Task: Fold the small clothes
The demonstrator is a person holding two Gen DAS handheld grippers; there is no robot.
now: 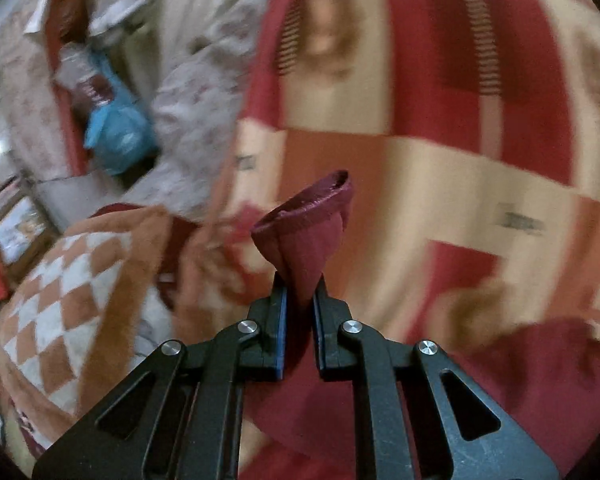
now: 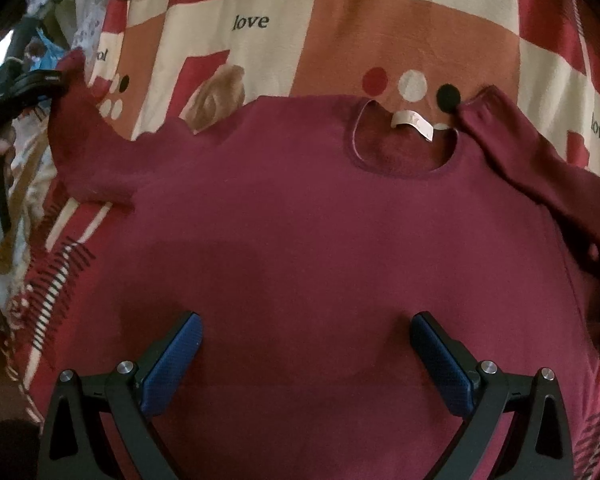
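Note:
A small maroon long-sleeved sweater [image 2: 300,232] lies flat on the patterned blanket [image 2: 380,32], neck hole and white label [image 2: 414,122] at the far side. My left gripper [image 1: 300,284] is shut on the cuff of the sweater's left sleeve [image 1: 312,216] and holds it lifted; it also shows in the right wrist view [image 2: 36,84] at the far left, with the sleeve [image 2: 84,144] raised off the blanket. My right gripper [image 2: 306,330] is open and empty, just above the sweater's body. The right sleeve [image 2: 540,172] lies folded over the shoulder.
The red, cream and orange blanket covers the bed. A checkered orange and white blanket [image 1: 72,300] lies at the left. A blue plastic bag [image 1: 120,132] and other clutter sit beyond the bed's left edge.

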